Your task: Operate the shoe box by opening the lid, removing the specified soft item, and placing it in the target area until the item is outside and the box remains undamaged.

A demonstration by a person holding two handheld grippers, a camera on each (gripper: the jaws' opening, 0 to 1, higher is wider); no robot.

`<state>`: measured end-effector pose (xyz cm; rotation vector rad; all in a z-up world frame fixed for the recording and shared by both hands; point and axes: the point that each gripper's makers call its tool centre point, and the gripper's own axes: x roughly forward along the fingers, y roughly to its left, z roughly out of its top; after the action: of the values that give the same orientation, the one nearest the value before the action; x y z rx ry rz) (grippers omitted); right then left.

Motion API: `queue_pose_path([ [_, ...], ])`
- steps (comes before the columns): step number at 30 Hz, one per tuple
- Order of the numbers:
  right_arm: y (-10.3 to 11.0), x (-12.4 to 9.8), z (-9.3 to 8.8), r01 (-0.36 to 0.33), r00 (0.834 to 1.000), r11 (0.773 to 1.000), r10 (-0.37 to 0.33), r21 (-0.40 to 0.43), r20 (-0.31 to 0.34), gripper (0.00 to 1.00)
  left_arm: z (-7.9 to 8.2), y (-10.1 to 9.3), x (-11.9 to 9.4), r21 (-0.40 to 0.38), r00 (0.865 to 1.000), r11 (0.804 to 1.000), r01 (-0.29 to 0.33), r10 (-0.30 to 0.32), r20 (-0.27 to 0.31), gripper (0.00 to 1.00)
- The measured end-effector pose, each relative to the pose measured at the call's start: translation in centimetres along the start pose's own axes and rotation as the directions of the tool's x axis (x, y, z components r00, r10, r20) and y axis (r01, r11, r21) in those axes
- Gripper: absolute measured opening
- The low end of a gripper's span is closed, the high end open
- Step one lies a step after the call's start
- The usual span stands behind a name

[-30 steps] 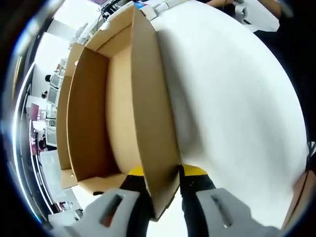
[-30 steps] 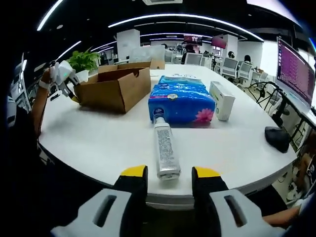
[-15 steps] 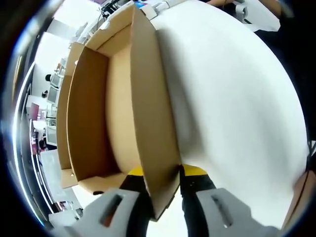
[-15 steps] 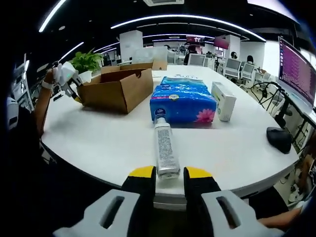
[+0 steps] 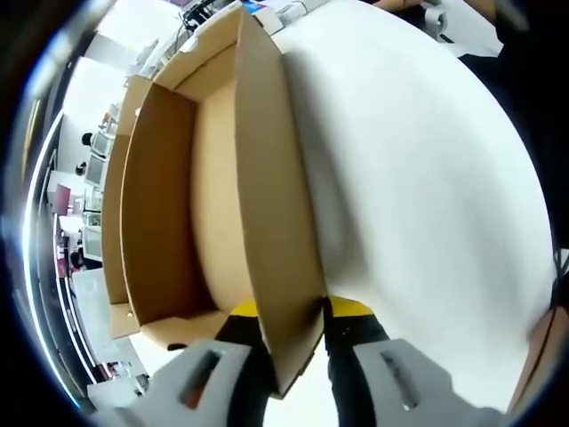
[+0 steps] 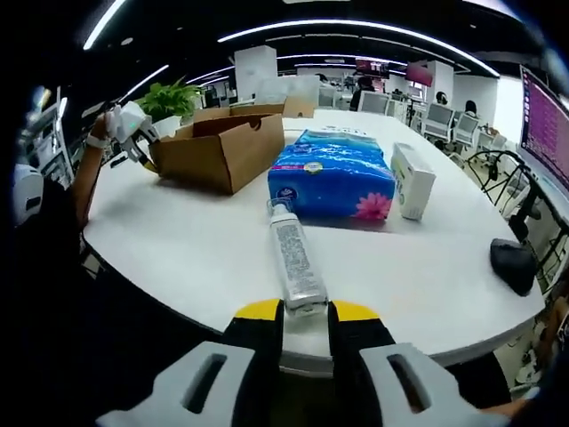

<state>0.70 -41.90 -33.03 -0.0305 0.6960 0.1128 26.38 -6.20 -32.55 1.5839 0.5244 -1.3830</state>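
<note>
The left gripper (image 5: pixel 293 322) pinches the shoe box (image 5: pixel 213 178) wall at 6 o'clock; too hard a squeeze could crease the cardboard. The right gripper (image 6: pixel 305 313) looks nearly closed, seemingly empty, behind the bottle (image 6: pixel 295 263). The blue tissue pack (image 6: pixel 331 174) lies at 12 o'clock.

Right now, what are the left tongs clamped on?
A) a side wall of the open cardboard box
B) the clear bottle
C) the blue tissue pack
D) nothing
A: in the left gripper view, the left tongs pinch the cardboard box wall between them.
</note>
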Motion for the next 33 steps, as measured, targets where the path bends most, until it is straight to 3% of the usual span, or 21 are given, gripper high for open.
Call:
queue_pose_path([
  [3,-0.3,0.2,0.0,-0.017,1.000,0.998,0.016,-0.057,-0.022,0.20,0.0,0.0,0.0,0.000,1.000,1.000,0.001,-0.001,0.000,0.20],
  [7,-0.8,0.1,0.5,-0.033,0.999,0.999,0.033,-0.042,-0.014,0.21,0.0,0.0,0.0,-0.003,1.000,1.000,0.003,-0.003,-0.006,0.20],
  [10,-1.0,0.1,0.8,-0.043,0.999,0.998,0.042,-0.054,-0.021,0.28,0.0,0.0,0.1,-0.005,1.000,1.000,0.003,-0.003,-0.014,0.20],
  [17,-0.7,1.0,1.5,-0.080,0.992,0.982,0.061,-0.173,-0.114,0.29,-0.1,0.0,0.0,-0.005,1.000,1.000,0.001,-0.001,-0.014,0.20],
  [21,-0.5,1.1,1.4,-0.111,0.976,0.963,0.060,-0.246,-0.208,0.28,-0.1,0.0,0.0,-0.003,1.000,1.000,0.001,-0.001,-0.011,0.20],
  [23,-0.5,1.4,1.3,-0.142,0.961,0.939,0.055,-0.313,-0.271,0.27,-0.1,-0.1,0.0,-0.001,1.000,1.000,0.002,-0.002,-0.011,0.20],
  [28,-0.5,1.7,1.4,-0.174,0.934,0.929,0.051,-0.326,-0.353,0.21,-0.1,0.0,0.0,0.002,1.000,1.000,0.003,-0.003,-0.010,0.20],
  [33,-0.7,1.8,1.2,-0.232,0.910,0.893,0.058,-0.386,-0.411,0.21,-0.1,0.0,0.0,0.003,1.000,1.000,0.002,-0.002,-0.010,0.20],
])
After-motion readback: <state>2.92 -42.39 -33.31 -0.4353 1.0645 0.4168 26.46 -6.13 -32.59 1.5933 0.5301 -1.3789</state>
